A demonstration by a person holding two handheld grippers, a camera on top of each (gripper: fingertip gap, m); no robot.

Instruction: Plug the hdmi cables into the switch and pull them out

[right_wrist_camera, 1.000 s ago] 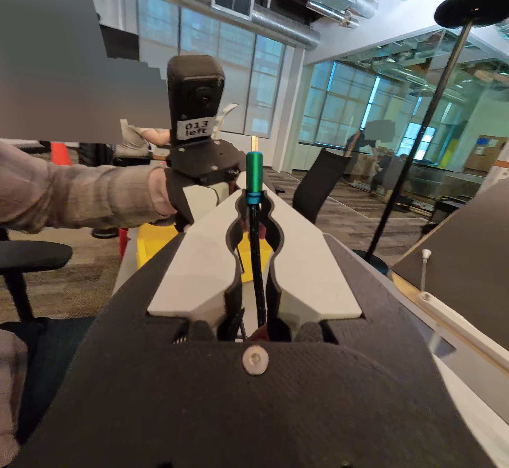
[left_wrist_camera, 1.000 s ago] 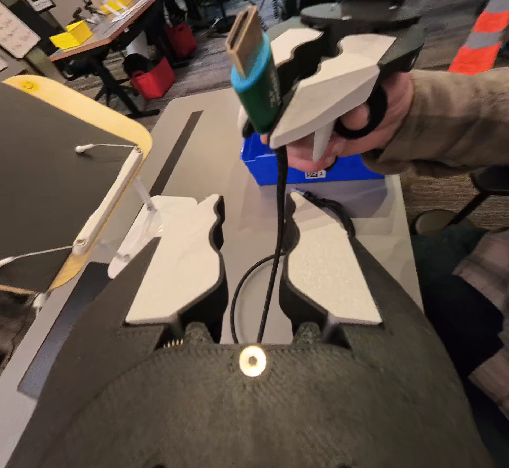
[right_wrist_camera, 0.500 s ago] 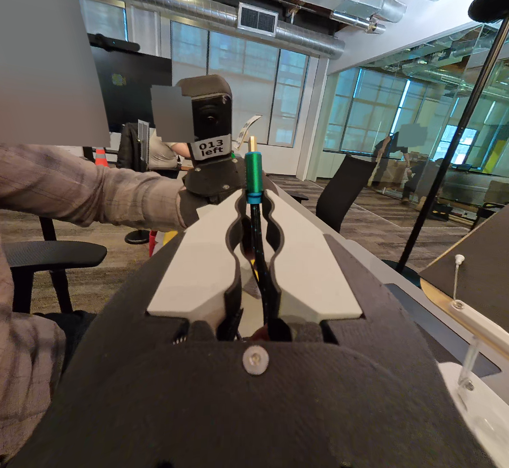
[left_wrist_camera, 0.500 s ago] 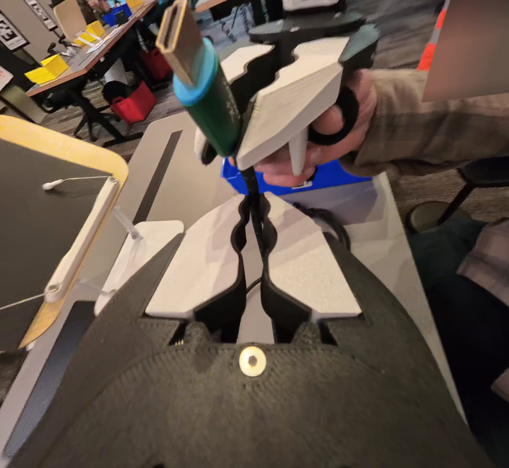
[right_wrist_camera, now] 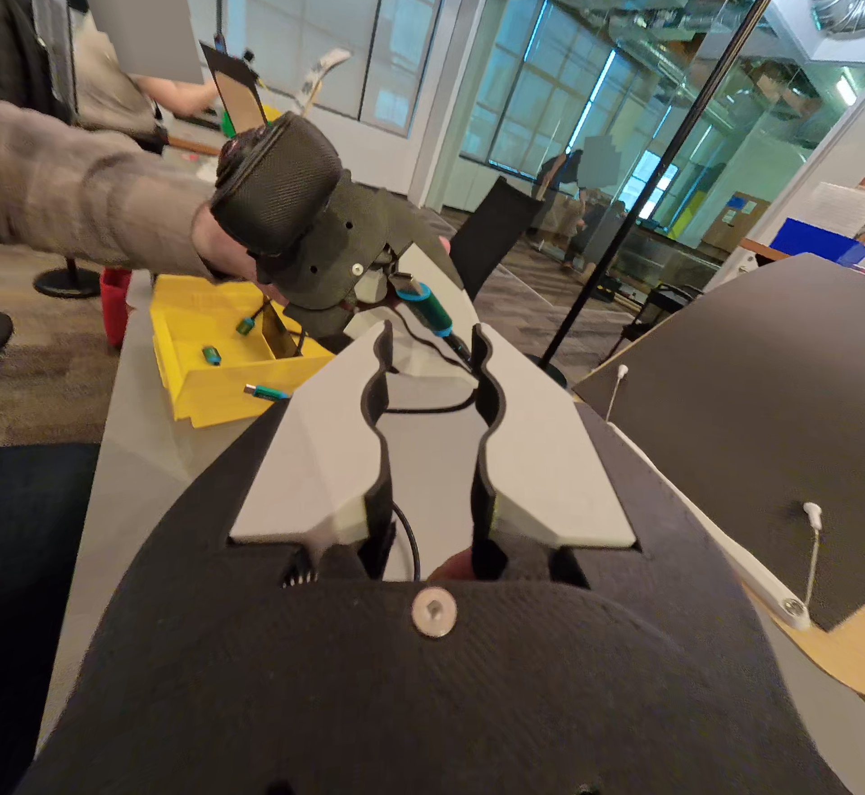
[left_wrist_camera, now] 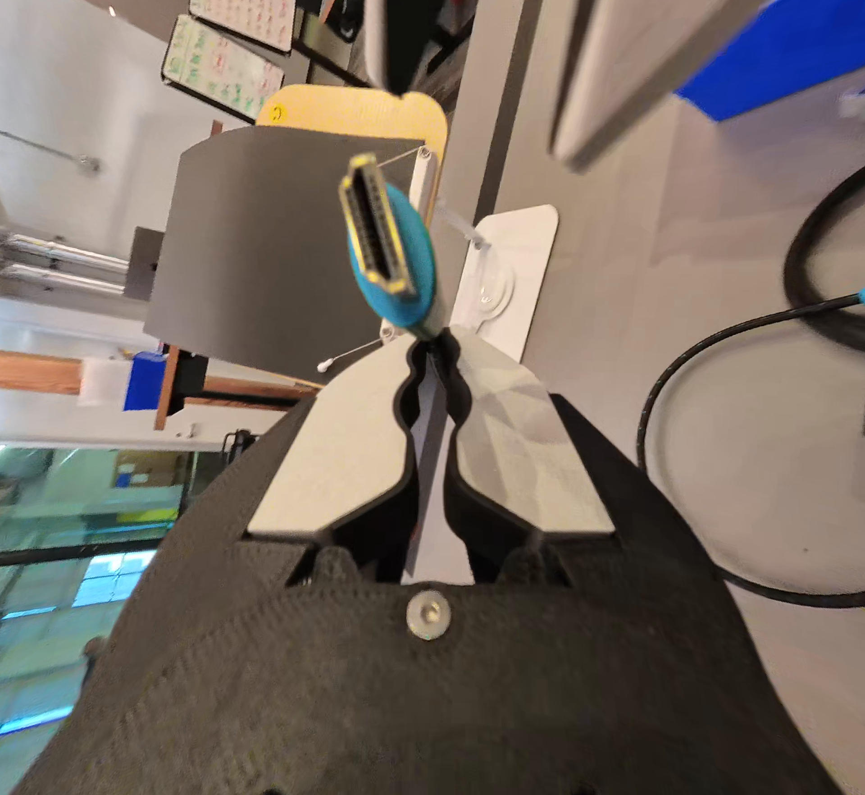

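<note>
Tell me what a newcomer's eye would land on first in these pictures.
First, the green and blue HDMI plug sticking out of the shut left gripper, metal mouth facing the camera. Next, the right gripper, open and empty, and past it the yellow bin of spare plugs on the grey table.

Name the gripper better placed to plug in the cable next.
Left. The left gripper is shut on the green-and-blue HDMI plug, metal tip forward; the right gripper is open and empty.
</note>
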